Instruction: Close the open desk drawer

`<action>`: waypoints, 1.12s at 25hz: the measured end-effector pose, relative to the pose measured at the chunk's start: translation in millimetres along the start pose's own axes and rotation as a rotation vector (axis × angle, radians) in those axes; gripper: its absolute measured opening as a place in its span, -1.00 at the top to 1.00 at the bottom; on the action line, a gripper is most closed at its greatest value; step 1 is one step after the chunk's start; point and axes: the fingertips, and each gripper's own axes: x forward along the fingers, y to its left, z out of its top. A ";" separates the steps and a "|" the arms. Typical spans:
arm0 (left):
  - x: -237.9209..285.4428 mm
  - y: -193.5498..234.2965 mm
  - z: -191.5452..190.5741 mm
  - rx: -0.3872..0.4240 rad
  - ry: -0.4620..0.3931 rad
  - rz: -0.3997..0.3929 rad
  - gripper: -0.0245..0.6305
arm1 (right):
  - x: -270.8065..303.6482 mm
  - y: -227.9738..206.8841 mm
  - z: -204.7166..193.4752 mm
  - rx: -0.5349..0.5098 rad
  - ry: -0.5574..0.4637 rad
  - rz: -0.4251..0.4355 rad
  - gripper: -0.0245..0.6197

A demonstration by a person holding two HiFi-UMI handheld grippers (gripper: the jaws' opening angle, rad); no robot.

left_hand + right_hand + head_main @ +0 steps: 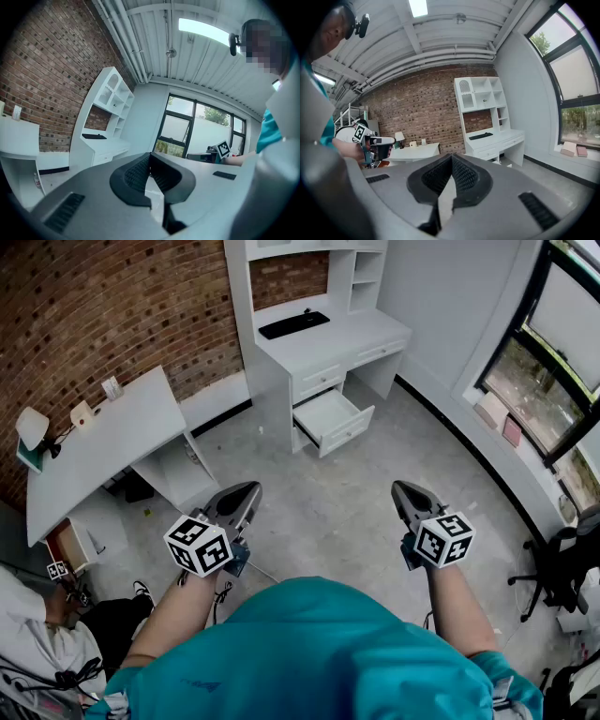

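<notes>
A white desk with a hutch (323, 343) stands against the brick wall, far ahead of me. Its lower drawer (333, 420) is pulled out over the grey floor, and nothing shows inside it. My left gripper (249, 487) and right gripper (398, 487) are held at waist height, well short of the drawer, both pointing toward it. Each is shut with nothing between its jaws. The left gripper (150, 155) view has the desk (101, 149) small at the left. From the right gripper (451, 157), the desk (492, 139) stands to the right.
A white corner table (103, 442) with a lamp (33, 427) stands at the left. A black keyboard (293, 324) lies on the desk. Windows (553, 352) line the right wall, with an office chair (562, 568) below. A seated person (37, 634) is at the lower left.
</notes>
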 end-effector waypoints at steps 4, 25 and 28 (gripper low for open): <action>1.0 0.0 1.0 -0.003 0.000 -0.002 0.89 | 1.8 -0.4 1.6 0.000 0.001 0.002 0.87; 71.4 -28.2 -0.2 0.001 0.007 0.003 0.89 | -14.8 -61.0 5.8 -0.021 -0.012 0.010 0.86; 97.7 -53.5 -2.7 -0.019 -0.010 0.030 0.89 | -25.8 -91.3 10.8 -0.031 0.008 0.047 0.86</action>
